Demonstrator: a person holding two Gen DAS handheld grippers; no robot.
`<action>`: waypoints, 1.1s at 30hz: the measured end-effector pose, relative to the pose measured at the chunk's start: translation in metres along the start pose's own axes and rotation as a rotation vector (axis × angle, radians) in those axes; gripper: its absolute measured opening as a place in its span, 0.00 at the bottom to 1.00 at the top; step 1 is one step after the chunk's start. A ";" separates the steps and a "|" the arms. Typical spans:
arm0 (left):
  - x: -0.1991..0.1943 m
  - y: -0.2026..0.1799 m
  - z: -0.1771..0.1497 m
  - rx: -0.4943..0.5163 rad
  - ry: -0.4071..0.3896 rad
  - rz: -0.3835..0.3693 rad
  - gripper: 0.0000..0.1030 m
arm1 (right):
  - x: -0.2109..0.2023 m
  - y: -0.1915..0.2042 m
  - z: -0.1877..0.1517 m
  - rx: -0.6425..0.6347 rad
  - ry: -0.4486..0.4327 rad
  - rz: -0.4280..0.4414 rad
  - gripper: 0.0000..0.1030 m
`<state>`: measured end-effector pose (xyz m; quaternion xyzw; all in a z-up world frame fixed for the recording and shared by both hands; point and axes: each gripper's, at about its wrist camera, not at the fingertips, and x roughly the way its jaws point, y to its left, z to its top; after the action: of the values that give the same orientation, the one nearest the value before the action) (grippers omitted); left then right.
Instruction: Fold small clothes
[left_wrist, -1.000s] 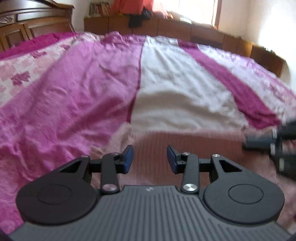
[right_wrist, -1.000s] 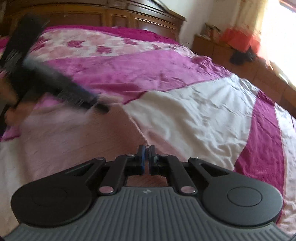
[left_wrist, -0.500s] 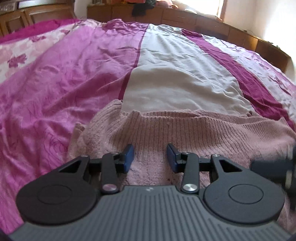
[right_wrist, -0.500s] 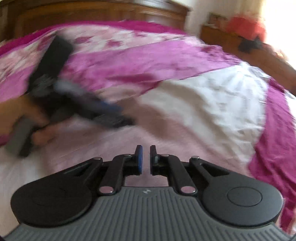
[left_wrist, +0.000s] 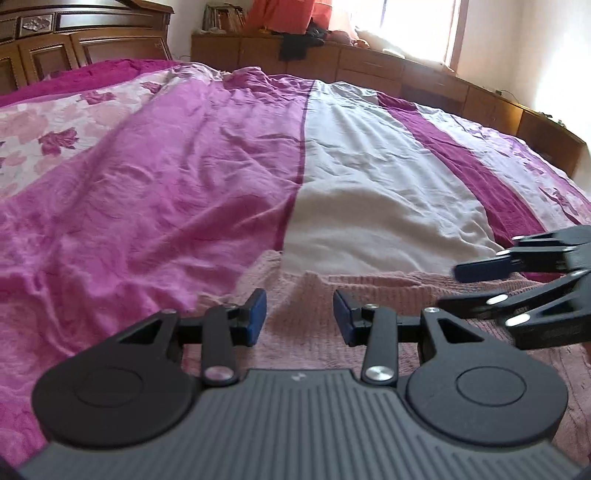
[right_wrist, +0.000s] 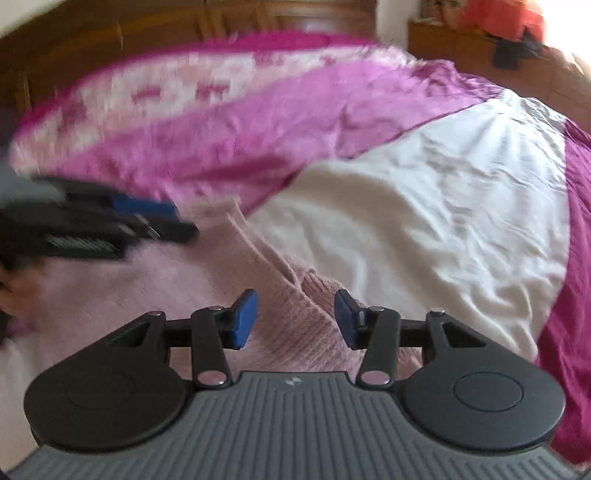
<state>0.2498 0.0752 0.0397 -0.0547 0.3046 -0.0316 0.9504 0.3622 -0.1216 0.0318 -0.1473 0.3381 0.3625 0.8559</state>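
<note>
A pale pink knitted sweater (left_wrist: 369, 291) lies spread on the bed, its top edge reaching the white stripe of the bedspread. Just above its left part hovers my left gripper (left_wrist: 300, 316), open, with nothing between its blue pads. In the left wrist view my right gripper (left_wrist: 466, 287) comes in from the right over the sweater. In the right wrist view the right gripper (right_wrist: 295, 319) is open above a ridge of the sweater (right_wrist: 192, 284), holding nothing. The left gripper (right_wrist: 173, 221) shows there as a blur at the left.
The bedspread (left_wrist: 184, 184) has pink, magenta and white stripes and is wrinkled. A dark wooden headboard (left_wrist: 74, 40) stands at the far left. Low wooden cabinets (left_wrist: 406, 74) with clothes on top run along the far wall under a bright window.
My right gripper was shut on the sweater's edge; it has opened and let go. The sweater now lies on the bed. The left gripper stayed open, dipped over the sweater, then tilted back up.
</note>
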 end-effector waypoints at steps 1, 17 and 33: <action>-0.001 0.001 0.000 0.002 -0.002 0.000 0.41 | 0.008 0.002 0.001 -0.025 0.028 -0.015 0.45; 0.016 -0.019 0.000 -0.034 0.028 -0.096 0.41 | -0.025 0.098 -0.056 -0.320 -0.072 -0.173 0.07; 0.018 -0.024 -0.034 0.028 0.033 -0.016 0.40 | 0.021 0.002 0.011 0.219 -0.022 -0.030 0.15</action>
<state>0.2438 0.0465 0.0053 -0.0433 0.3194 -0.0446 0.9456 0.3769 -0.1038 0.0250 -0.0538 0.3641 0.3123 0.8758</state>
